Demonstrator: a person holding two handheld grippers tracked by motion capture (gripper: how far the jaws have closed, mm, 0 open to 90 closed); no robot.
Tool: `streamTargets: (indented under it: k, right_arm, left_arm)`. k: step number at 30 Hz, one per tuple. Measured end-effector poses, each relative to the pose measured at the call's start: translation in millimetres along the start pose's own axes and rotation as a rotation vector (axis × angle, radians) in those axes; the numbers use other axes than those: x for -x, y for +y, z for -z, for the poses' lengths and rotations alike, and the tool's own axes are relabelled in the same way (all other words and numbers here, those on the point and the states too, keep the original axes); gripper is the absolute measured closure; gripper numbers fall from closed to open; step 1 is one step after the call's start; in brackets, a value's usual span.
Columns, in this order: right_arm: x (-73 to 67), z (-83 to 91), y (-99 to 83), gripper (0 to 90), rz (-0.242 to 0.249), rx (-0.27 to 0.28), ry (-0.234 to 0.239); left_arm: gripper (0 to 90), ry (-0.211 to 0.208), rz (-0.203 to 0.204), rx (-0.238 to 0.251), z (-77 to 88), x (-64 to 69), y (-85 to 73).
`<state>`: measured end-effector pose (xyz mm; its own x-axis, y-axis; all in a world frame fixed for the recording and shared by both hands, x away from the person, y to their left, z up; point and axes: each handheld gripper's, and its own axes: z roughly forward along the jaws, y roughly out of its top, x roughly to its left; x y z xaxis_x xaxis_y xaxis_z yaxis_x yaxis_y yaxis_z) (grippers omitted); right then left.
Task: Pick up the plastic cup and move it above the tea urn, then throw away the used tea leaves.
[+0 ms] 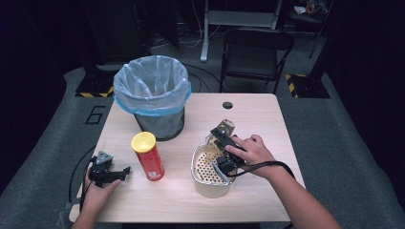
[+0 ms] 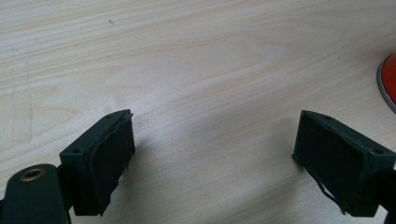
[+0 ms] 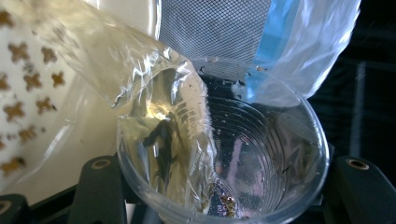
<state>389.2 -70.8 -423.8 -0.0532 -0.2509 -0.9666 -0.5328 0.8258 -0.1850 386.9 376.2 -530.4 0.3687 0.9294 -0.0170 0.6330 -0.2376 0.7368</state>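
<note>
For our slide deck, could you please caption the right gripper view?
Right gripper holding a clear plastic cup with crumpled film tucked inside, near the lined bin.

L gripper (image 1: 125,170) fingers spread wide; R gripper (image 1: 220,132) clamped, raised.

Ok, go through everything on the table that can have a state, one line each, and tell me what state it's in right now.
Left gripper: open, empty, low over the table.
Right gripper: shut on the clear plastic cup.
Clear plastic cup: tilted, held above the cream basket, crumpled clear wrap stuffed in it.
Red can: upright, yellow lid on.
Trash bin: upright, open, lined with a bag.
Cream basket: upright.
</note>
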Motion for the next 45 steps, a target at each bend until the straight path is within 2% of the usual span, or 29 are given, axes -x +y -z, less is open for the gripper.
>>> streamTargets:
  k: [1, 2, 3, 4, 5, 7, 8, 10, 11, 13, 14, 17, 19, 35, 39, 41, 45]
  right_arm:
    - [-0.6, 0.4, 2.0, 37.3, 0.048, -0.008, -0.007]
    - [-0.6, 0.4, 2.0, 37.3, 0.048, -0.008, -0.007]
    - [-1.9, 1.2, 3.5, 37.2, 0.084, -0.013, -0.023]
    - [-2.6, 3.4, 7.3, 37.1, 0.188, -0.035, -0.051]
    - [-2.6, 3.4, 7.3, 37.1, 0.188, -0.035, -0.051]
    - [-2.9, 4.9, 9.7, 36.9, 0.238, -0.042, -0.061]
    - [-4.1, 5.8, 12.9, 36.9, 0.317, -0.030, -0.020]
    - [-5.6, 6.9, 15.8, 36.8, 0.348, -0.031, -0.045]
    - [-6.3, 7.3, 16.5, 36.8, 0.345, -0.031, -0.032]
    - [-7.0, 8.2, 17.7, 36.8, 0.352, -0.031, -0.044]
    - [-9.0, 9.8, 17.7, 36.7, 0.336, -0.040, -0.023]
    - [-5.7, 10.9, 17.9, 36.7, 0.339, -0.035, -0.033]
    - [-2.4, 11.5, 19.0, 36.5, 0.327, -0.027, -0.023]
    - [-0.5, 13.4, 19.3, 36.3, 0.311, -0.016, -0.020]
    - [-0.1, 14.8, 19.1, 36.2, 0.289, -0.011, -0.022]
    - [1.2, 16.0, 18.8, 36.2, 0.301, -0.011, -0.015]
    - [3.1, 18.2, 17.7, 36.0, 0.293, -0.015, -0.018]
  left_arm:
    - [12.0, 0.000, -0.001, 0.000, 0.0, 0.0, 0.0]
    - [12.0, 0.000, -0.001, 0.000, 0.0, 0.0, 0.0]
    - [12.0, 0.000, -0.001, -0.001, 0.0, -0.1, 0.0]
    - [12.0, 0.000, -0.001, -0.001, 0.1, -0.1, 0.0]
    - [12.0, 0.000, -0.001, -0.001, 0.0, -0.1, 0.0]
    - [11.9, 0.000, -0.002, -0.001, 0.1, -0.1, 0.0]
    - [12.0, 0.000, -0.001, -0.001, 0.0, -0.1, 0.0]
    - [12.0, 0.000, -0.001, -0.001, 0.0, -0.1, 0.0]
    - [12.0, 0.000, -0.001, -0.001, 0.1, -0.1, 0.0]
    - [12.0, 0.000, -0.001, -0.001, 0.1, -0.1, 0.0]
    - [12.0, 0.000, 0.000, 0.000, 0.0, 0.0, 0.0]
    - [12.0, -0.001, -0.001, 0.000, 0.0, -0.1, 0.0]
    - [12.0, 0.000, -0.001, -0.001, 0.0, -0.1, 0.0]
    - [12.0, 0.000, -0.001, -0.001, 0.0, -0.1, 0.0]
    - [11.9, 0.000, 0.001, 0.000, 0.0, 0.1, 0.0]
    - [12.0, 0.000, 0.000, 0.000, 0.0, 0.0, 0.0]
    - [12.0, 0.000, 0.001, 0.001, 0.0, 0.1, 0.0]
